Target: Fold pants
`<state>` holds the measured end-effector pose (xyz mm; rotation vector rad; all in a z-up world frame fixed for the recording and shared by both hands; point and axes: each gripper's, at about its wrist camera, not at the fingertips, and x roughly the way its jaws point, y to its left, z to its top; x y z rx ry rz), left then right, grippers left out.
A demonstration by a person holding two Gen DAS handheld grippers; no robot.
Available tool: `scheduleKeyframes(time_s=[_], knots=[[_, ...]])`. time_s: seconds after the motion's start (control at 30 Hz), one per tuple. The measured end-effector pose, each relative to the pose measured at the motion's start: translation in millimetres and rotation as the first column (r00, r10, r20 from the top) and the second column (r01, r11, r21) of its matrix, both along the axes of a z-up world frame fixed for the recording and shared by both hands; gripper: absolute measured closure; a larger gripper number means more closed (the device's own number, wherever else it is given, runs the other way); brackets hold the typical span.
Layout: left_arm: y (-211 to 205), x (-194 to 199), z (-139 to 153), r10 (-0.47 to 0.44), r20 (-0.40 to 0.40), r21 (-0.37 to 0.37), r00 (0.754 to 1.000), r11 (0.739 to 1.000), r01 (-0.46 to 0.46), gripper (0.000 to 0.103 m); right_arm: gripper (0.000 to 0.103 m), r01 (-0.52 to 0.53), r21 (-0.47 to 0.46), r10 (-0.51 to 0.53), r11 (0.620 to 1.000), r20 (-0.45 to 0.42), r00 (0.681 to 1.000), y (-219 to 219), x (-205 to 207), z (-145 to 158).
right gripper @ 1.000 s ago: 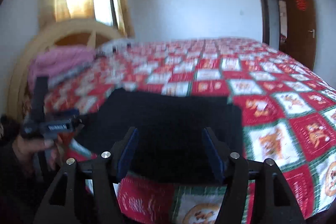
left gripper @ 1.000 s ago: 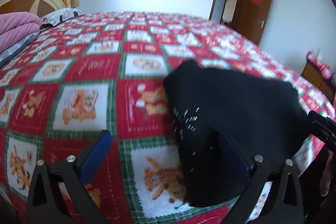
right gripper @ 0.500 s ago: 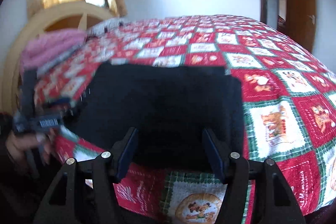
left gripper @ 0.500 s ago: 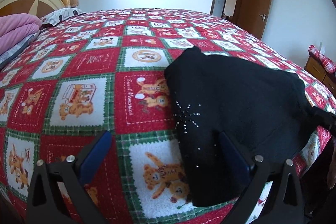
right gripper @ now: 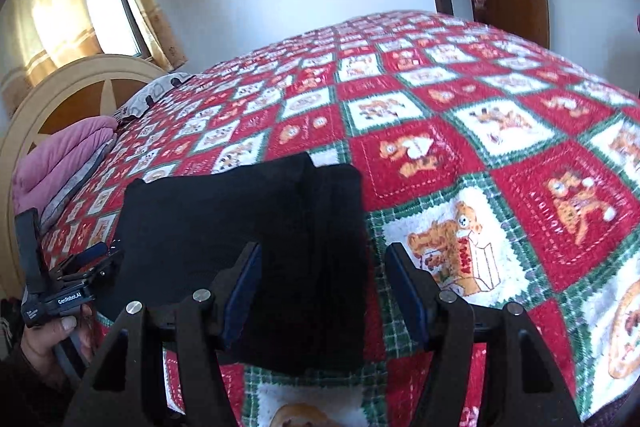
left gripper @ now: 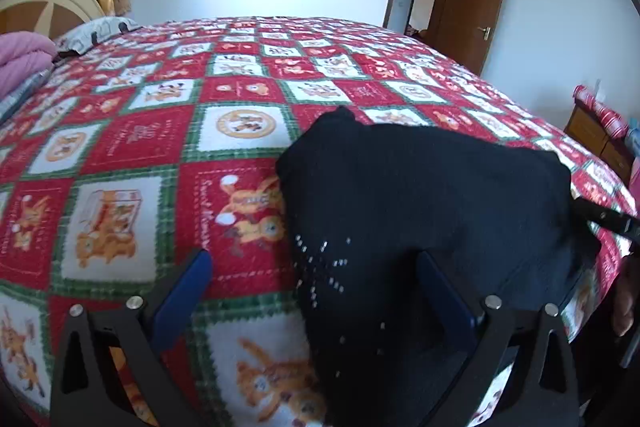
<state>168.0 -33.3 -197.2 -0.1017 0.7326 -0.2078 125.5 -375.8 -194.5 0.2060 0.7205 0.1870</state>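
The left gripper (left gripper: 312, 277) has its 2 blue-padded fingers spread wide and clamps nothing; its right finger (left gripper: 442, 291) lies over the black pants (left gripper: 420, 211), its left over bare quilt (left gripper: 120, 155). Whether that right finger touches the fabric cannot be told. The right gripper (right gripper: 322, 281) is likewise spread, holding nothing, with the pants' right edge lying between its fingers. The pants sit folded into a compact dark block directly ahead of both tools, at the near edge of the bed; their layers merge into 1 black mass, so the folds are hard to count, and the near hem is cut off behind the gripper frames. Small shiny studs (left gripper: 320, 267) dot the fabric. Beyond, at far left, a pink blanket (right gripper: 60, 163) is partly cropped.
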Motion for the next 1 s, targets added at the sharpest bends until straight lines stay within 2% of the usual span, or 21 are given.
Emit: scheduleKeyframes(time_s=[0.13,0.43,0.53,0.57,0.6,0.63,0.67,0.7,0.77,0.87,1.0], knots=[[-3,9,0,-0.027,-0.007,-0.034,1.000,0.999,0.027,0.000,0.038,-0.011,0.038,0.012,0.999,-0.029,1.000,-4,14,-9],[-7,17,-1,-0.029,-0.007,-0.050,1.000,0.998,0.029,0.000,0.038,-0.044,0.094,0.048,0.995,-0.040,0.998,-8,26,-18],[-6,12,-1,-0.049,0.007,-0.068,0.999,0.996,0.049,0.000,0.038,-0.097,0.135,0.104,0.986,-0.046,0.994,-3,25,-19],[-5,12,0,-0.048,0.012,-0.066,0.999,0.997,0.049,0.004,0.039,-0.104,0.131,0.111,0.986,-0.045,0.993,-1,25,-19],[-5,11,0,-0.042,0.017,-0.059,0.999,0.997,0.043,0.020,0.045,-0.115,0.120,0.121,0.986,-0.051,0.991,2,24,-19],[-3,8,2,-0.054,0.032,-0.072,0.998,0.996,0.056,0.034,0.060,-0.117,0.107,0.123,0.987,-0.053,0.991,4,24,-19],[-3,7,3,-0.082,0.032,-0.103,0.996,0.991,0.085,0.068,0.065,-0.124,0.121,0.131,0.985,-0.055,0.990,4,24,-18],[-2,7,3,-0.088,0.031,-0.123,0.996,0.988,0.091,0.076,0.071,-0.128,0.145,0.137,0.981,-0.051,0.989,2,23,-17],[-3,5,5,-0.095,0.034,-0.131,0.995,0.987,0.098,0.084,0.073,-0.139,0.163,0.145,0.977,-0.030,0.989,3,18,-12],[5,5,6,-0.093,0.030,-0.182,0.995,0.978,0.097,0.088,0.074,-0.162,0.128,0.160,0.978,0.029,0.987,12,7,2],[22,2,17,-0.076,0.049,-0.259,0.996,0.962,0.086,0.089,0.075,-0.190,0.130,0.180,0.973,0.081,0.980,18,1,22]])
